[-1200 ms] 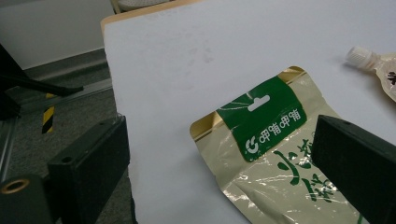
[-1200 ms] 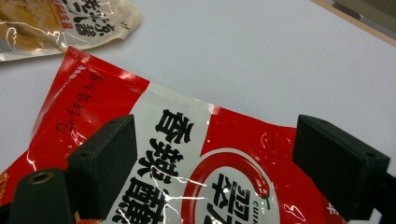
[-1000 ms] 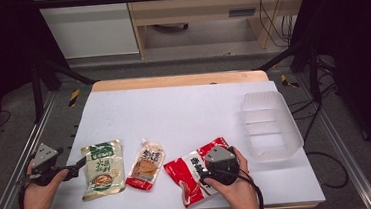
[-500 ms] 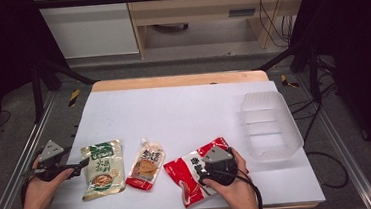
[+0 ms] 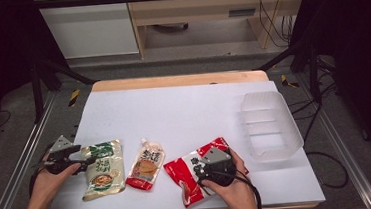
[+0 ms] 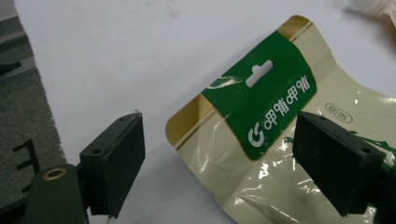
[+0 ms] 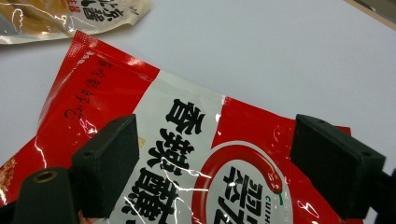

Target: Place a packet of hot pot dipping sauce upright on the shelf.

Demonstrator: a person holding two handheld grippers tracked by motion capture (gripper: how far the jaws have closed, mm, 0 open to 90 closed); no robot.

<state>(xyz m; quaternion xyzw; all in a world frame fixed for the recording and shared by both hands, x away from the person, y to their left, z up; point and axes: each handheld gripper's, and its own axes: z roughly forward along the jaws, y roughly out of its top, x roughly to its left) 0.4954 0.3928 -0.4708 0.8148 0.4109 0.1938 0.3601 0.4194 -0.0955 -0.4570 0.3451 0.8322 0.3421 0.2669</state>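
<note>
Glossy cream pouch (image 6: 280, 154) with a green header, white characters, a hang slot and gold corners is seen between the jaws of the left gripper (image 6: 219, 158). Its top left corner sits in the gap; the right jaw is over the pouch, the left jaw over bare white table (image 6: 116, 51). The jaws are spread, have just been closing, and nothing is pinched yet. Red-and-white packet (image 7: 187, 158), crinkled, with black characters and a chilli logo, lies flat under the right gripper (image 7: 215, 168); its jaws are held wide, released, with the packet spanning the gap beneath.
</note>
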